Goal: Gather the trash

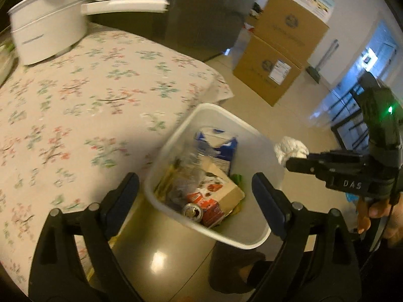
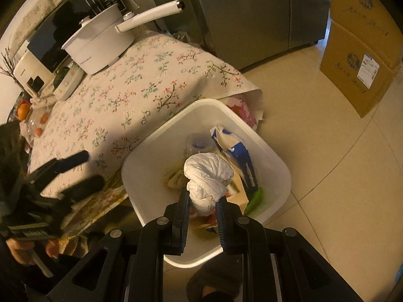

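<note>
A white trash bin [image 1: 214,112] [image 2: 201,105] stands on the floor beside the table. It holds a blue and white carton [image 1: 216,146] [image 2: 241,156], a red and brown box [image 1: 214,198], a can [image 1: 192,211] and other scraps. My right gripper [image 2: 202,197] [image 1: 289,162] is shut on a crumpled white tissue [image 2: 205,176] [image 1: 291,148] and holds it above the bin's opening. My left gripper [image 1: 196,186] [image 2: 93,168] is open and empty, above the bin's near-left rim by the table edge.
The table with a floral cloth [image 1: 75,105] [image 2: 131,80] carries a white pot with a long handle [image 1: 50,30] [image 2: 100,42]. Stacked cardboard boxes [image 1: 279,50] [image 2: 362,58] stand on the tiled floor. A grey fridge [image 2: 246,12] is behind. Oranges [image 2: 24,109] and dishes lie at the table's far side.
</note>
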The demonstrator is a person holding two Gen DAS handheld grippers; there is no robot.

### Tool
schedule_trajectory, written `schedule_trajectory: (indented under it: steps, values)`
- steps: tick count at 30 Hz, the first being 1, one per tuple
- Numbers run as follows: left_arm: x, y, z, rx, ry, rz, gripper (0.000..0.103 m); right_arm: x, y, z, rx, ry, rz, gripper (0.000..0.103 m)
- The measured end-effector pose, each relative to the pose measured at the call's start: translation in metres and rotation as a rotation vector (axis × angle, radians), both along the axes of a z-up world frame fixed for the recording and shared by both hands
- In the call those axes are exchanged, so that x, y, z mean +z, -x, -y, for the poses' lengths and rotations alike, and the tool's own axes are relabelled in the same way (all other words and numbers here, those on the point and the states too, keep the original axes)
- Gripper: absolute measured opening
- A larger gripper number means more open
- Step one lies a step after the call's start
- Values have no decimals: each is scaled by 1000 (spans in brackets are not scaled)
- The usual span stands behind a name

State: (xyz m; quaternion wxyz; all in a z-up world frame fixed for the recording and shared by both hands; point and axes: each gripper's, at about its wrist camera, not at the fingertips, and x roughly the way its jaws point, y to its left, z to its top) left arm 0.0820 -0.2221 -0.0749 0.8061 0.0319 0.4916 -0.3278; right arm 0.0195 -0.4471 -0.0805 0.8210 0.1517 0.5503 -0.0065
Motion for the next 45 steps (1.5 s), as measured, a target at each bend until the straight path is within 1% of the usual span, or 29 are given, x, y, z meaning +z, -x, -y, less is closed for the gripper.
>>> schedule_trajectory:
  steps: [6,7,8,10,11,14,16,20,22,27,32,33,36,40,43,45]
  values:
    - [11,6,-29,59,-59,41,94,-6,-3,-11,19,2,-29,23]
    - [13,8,-33,64,-64,48,96,-6,-4,-12,14,3,-34,28]
    - [13,8,-37,76,-81,51,100,-6,-4,-13,8,2,-40,33]
    - [16,11,-46,105,-110,66,103,-4,-4,-13,-23,16,-44,73]
    - [18,13,-51,115,-115,72,103,-1,-3,-14,-36,22,-30,78]
    - [23,15,-66,151,-122,83,103,10,-2,-19,-38,12,7,78]
    - [27,17,-75,175,-125,90,103,18,-1,-25,-37,26,27,79]
    - [35,25,-92,216,-130,101,103,39,3,-46,8,51,92,79]
    - [39,31,-100,236,-132,106,103,49,7,-57,30,54,129,81]
    - [47,44,-120,294,-160,132,103,69,20,-83,49,75,209,82]
    - [53,60,-140,360,-188,155,103,87,35,-109,57,158,295,83]
    - [55,63,-144,373,-187,163,103,91,39,-114,59,183,317,86]
    - [64,75,-156,421,-181,211,103,104,50,-132,77,251,404,87]
    - [76,88,-164,459,-165,277,103,117,62,-151,94,308,496,90]
    - [84,98,-170,492,-158,330,103,123,68,-162,100,334,538,91]
    - [87,101,-171,509,-153,347,103,125,71,-169,101,345,561,91]
